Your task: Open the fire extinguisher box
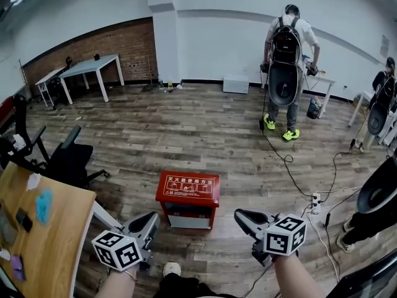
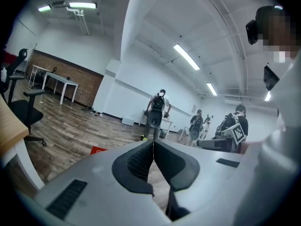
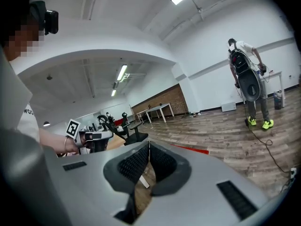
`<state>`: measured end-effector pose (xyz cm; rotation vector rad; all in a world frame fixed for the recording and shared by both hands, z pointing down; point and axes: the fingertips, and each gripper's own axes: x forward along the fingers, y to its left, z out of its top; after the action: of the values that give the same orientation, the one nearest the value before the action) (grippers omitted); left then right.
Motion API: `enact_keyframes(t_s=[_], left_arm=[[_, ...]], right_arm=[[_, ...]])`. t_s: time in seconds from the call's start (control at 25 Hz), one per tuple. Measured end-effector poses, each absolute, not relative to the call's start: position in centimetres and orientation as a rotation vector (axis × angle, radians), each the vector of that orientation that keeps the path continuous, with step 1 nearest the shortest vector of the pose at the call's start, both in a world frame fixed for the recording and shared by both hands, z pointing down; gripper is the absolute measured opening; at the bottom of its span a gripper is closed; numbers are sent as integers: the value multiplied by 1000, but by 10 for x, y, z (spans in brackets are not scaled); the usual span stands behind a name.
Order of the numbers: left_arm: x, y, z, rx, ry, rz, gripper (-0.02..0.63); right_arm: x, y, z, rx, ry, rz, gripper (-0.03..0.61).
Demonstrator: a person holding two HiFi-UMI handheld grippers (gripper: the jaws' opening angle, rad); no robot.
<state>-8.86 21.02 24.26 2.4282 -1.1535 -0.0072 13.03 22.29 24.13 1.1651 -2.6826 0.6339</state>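
Box: the red fire extinguisher box (image 1: 188, 198) stands on the wooden floor (image 1: 205, 129), straight ahead of the person and between the two grippers.
Lid: flat, red, with white print on top, and lying closed; the front face below it carries a pale panel.
Handling: it looks like painted sheet metal, so probably stiff and unyielding, and heavy enough to stay put if the lid is lifted gently. The smooth paint may let the pads slip.
Where to grip: likely the front edge of the lid, or a catch on the front face. No handle or latch can be made out from here.
Left gripper (image 1: 151, 218): held low, just left of the box and clear of it. Its jaws are pressed together with nothing between them.
Right gripper (image 1: 239, 215): just right of the box, also apart from it. Its jaws meet at the tips and carry nothing.
Next move: both sets of jaws need to part before either can take the lid edge.
Near surroundings: a wooden desk (image 1: 43, 241) at the left, with a black office chair (image 1: 65, 160) behind it.
Farther out: cables (image 1: 291, 160) trail across the floor to a power strip (image 1: 316, 198), and a person with a backpack (image 1: 286, 42) stands by the far wall.
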Motion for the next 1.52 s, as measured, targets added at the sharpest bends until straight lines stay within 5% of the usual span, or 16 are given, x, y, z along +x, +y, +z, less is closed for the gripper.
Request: enact_keyframes(t_s=[0.6,1.52], left_arm=[[-67,123,273,2419,-1025,72,8],[-132,-23,294,2368,-895,33,8]], right_arm=[[171,165,256,1365,-2580,688,11],[90,14,264,1405,-2534,751,11]])
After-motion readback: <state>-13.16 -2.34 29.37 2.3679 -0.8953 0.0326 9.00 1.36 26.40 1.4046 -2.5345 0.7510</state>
